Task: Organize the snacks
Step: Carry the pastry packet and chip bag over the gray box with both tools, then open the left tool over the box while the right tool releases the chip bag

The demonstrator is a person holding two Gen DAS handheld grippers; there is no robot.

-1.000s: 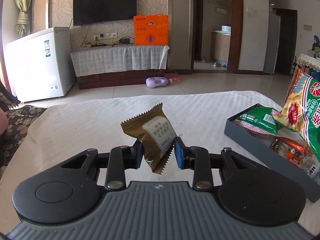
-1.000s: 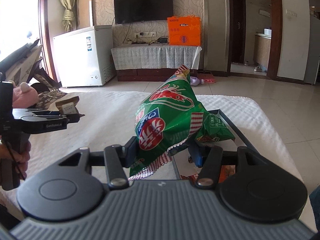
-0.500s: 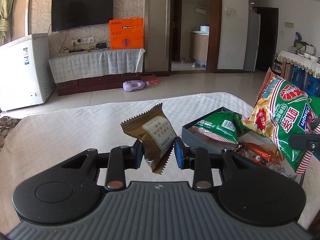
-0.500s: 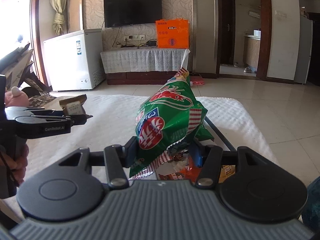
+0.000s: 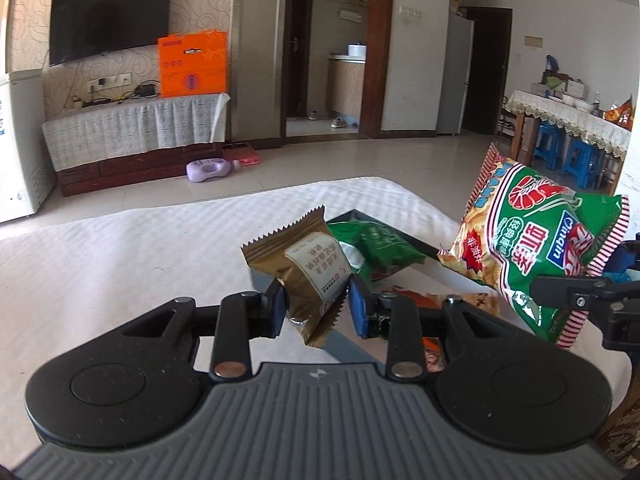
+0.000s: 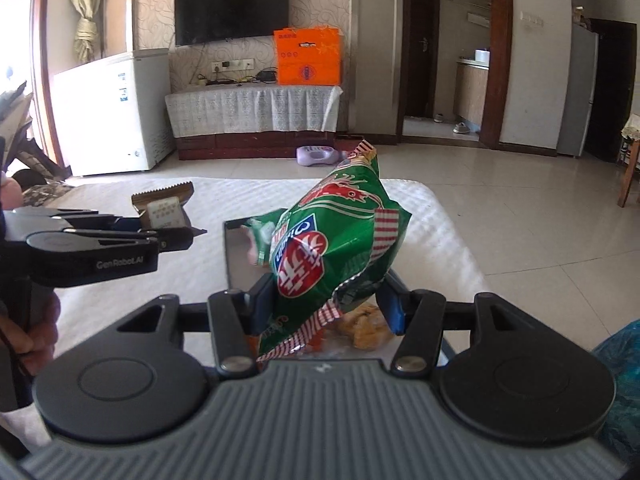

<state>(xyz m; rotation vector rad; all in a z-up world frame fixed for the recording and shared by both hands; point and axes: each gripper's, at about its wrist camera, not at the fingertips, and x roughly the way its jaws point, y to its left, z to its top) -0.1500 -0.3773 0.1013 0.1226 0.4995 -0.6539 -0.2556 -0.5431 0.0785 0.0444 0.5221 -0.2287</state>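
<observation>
L gripper jaws clamp brown packet, R gripper jaws clamp green bag, both above tray.

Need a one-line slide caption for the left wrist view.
Left gripper holds a gold-brown foil snack packet above the dark grey tray; right gripper holds a green shrimp-chip bag alongside.

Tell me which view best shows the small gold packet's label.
The left wrist view: the gold packet sits close, label facing the camera, clamped in the left gripper. The right wrist view shows only its top edge, small and distant.
</observation>
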